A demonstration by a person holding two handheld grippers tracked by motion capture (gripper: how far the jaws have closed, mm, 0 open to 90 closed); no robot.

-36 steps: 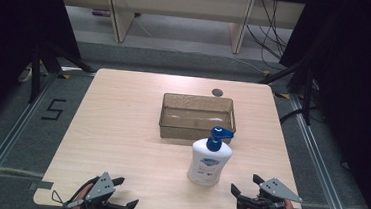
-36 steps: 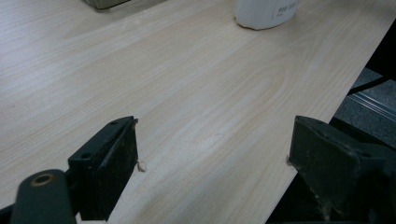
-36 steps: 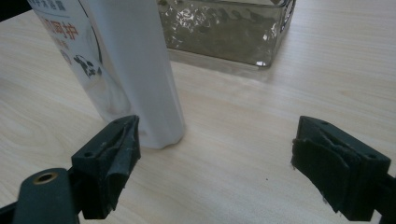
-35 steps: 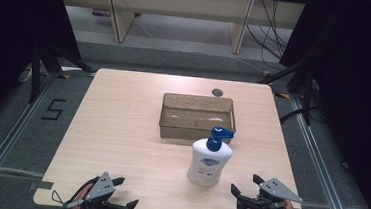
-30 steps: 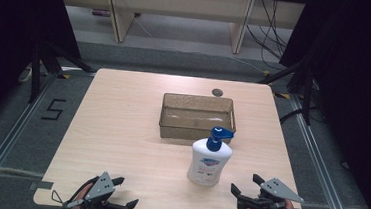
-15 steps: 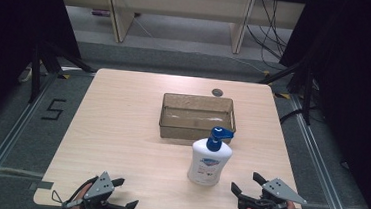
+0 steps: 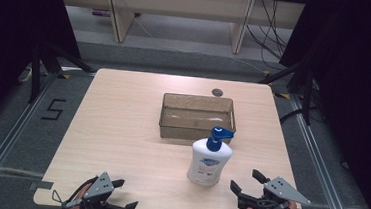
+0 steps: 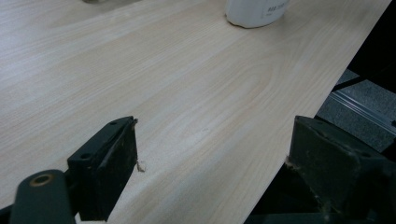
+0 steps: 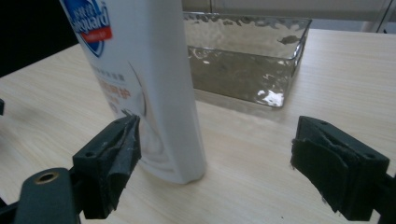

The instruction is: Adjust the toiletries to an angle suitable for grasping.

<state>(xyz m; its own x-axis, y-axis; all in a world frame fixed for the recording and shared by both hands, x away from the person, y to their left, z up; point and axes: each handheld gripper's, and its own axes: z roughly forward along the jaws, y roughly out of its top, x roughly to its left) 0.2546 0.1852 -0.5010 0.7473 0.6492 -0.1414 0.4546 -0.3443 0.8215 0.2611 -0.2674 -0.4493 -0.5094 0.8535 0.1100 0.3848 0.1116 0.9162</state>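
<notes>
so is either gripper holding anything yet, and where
Nothing is held. The left gripper and right gripper are both open; the soap bottle stands free.

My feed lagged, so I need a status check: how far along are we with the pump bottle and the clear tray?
Nothing looks done yet: the white pump bottle with a blue pump head stands upright on the light wooden table, outside the clear rectangular plastic tray. In hand: the right gripper is open beside the bottle, not touching it; the left gripper sits open at the near edge. Left, probably: grasping the bottle and moving it.
</notes>
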